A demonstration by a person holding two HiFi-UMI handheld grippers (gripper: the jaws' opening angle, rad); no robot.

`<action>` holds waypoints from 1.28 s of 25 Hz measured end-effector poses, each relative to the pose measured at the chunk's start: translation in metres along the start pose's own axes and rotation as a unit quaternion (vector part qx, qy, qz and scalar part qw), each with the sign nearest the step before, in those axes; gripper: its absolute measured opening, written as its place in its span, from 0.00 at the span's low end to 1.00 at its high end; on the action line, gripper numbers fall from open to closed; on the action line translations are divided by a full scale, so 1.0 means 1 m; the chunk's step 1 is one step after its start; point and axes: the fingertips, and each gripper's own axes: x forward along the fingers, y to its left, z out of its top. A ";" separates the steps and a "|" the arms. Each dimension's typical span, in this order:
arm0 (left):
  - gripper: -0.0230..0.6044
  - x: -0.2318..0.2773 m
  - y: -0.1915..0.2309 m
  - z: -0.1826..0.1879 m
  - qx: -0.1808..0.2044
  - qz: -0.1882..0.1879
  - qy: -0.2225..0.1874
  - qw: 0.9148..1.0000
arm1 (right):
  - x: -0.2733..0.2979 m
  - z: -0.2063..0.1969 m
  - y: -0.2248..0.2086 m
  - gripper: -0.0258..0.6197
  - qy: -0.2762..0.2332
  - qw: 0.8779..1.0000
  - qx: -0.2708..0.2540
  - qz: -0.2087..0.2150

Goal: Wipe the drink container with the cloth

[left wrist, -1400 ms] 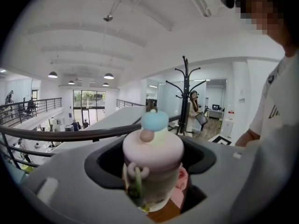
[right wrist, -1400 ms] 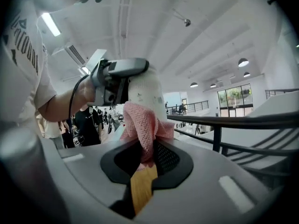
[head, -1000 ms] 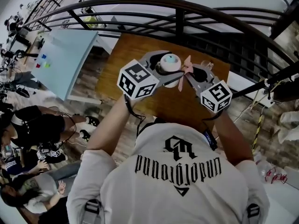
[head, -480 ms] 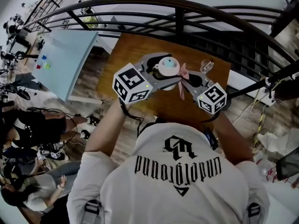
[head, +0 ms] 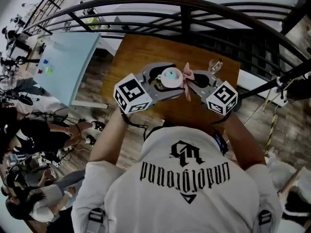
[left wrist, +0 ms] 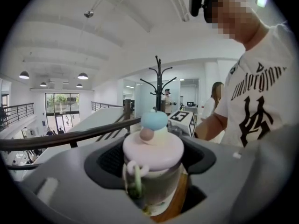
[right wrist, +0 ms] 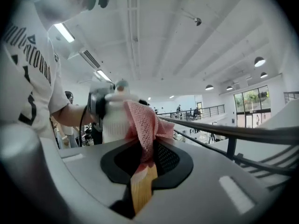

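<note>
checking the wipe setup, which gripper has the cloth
The right gripper: its jaws pinch the pink cloth. The left gripper is shut on the drink container instead.

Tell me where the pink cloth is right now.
In the head view the pink cloth sits just right of centre, held in the right gripper, against the right side of the drink container that the left gripper holds.

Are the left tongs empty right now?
No, the left tongs are shut on the drink container, which stands upright between their jaws.
</note>
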 end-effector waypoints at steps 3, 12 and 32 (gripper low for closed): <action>0.66 -0.002 -0.008 0.001 0.017 -0.017 -0.005 1.000 | 0.002 0.048 0.006 0.11 -0.031 0.999 -0.031 0.019; 0.66 -0.006 -0.028 0.022 0.043 -0.058 -0.036 0.997 | 0.015 0.011 0.003 0.11 -0.001 0.999 0.014 0.036; 0.66 -0.005 -0.053 0.014 0.038 -0.117 -0.030 0.992 | 0.039 0.020 0.008 0.11 -0.013 0.994 0.058 0.096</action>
